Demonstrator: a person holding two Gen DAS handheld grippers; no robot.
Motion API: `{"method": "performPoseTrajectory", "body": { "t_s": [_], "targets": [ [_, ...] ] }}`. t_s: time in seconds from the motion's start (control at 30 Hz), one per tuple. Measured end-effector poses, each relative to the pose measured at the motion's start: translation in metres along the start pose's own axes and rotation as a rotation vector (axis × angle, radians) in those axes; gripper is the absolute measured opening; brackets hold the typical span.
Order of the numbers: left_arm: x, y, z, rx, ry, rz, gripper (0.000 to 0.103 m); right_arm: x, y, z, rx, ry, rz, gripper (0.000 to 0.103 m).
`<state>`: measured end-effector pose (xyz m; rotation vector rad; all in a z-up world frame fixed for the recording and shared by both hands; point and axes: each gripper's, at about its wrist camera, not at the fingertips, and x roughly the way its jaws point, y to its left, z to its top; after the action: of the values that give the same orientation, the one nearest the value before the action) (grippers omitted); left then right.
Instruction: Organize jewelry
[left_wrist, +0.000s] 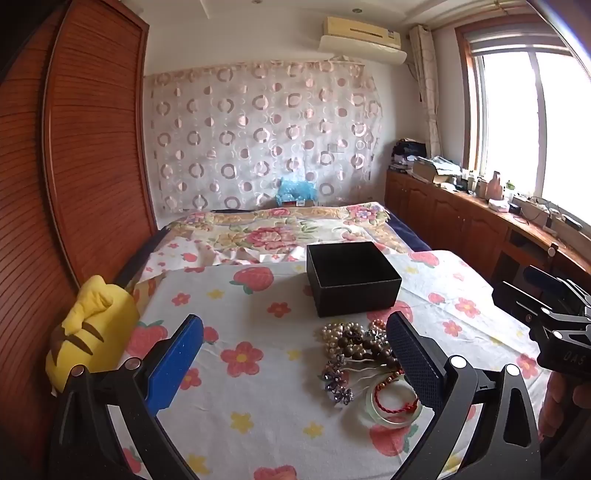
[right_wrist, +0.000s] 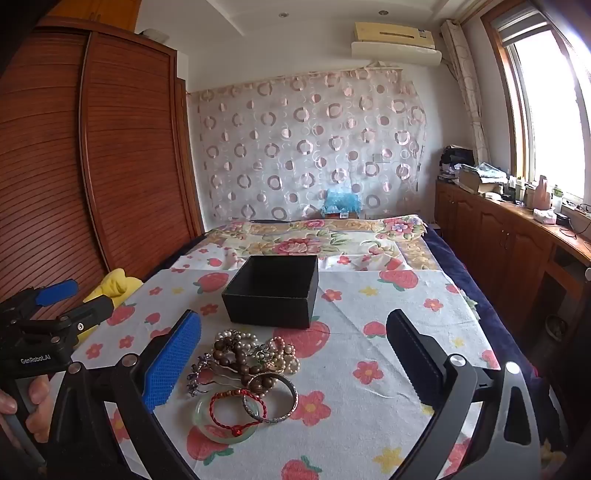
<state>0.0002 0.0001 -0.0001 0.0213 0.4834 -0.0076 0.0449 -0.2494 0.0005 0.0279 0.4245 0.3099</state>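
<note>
The square cardboard box (right_wrist: 272, 291) was matte black, the cotton tablecloth (right_wrist: 388, 325) white with red flowers (yellow ones too), the round jade bangle (right_wrist: 207, 428) pale green.

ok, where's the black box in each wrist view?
Left wrist: black box right of centre, mid-height, just beyond the jewelry pile.
Right wrist: black box left of centre, mid-height, beyond the pile.
Shared landmark: blue toy at the curtain, far end of the bed.
</note>
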Motion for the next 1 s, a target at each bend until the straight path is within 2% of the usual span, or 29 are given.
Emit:
{"method": "performPoseTrajectory", "body": {
  "t_s": [1.0],
  "targets": [
    [-0.0012, 0.0002, -0.0002, -0.002, -0.020, 0.000, 0.096, -0.0016, 0.0004, 0.0001, 0.000, -0.003, 0.000, 0.100]
  ]
}}
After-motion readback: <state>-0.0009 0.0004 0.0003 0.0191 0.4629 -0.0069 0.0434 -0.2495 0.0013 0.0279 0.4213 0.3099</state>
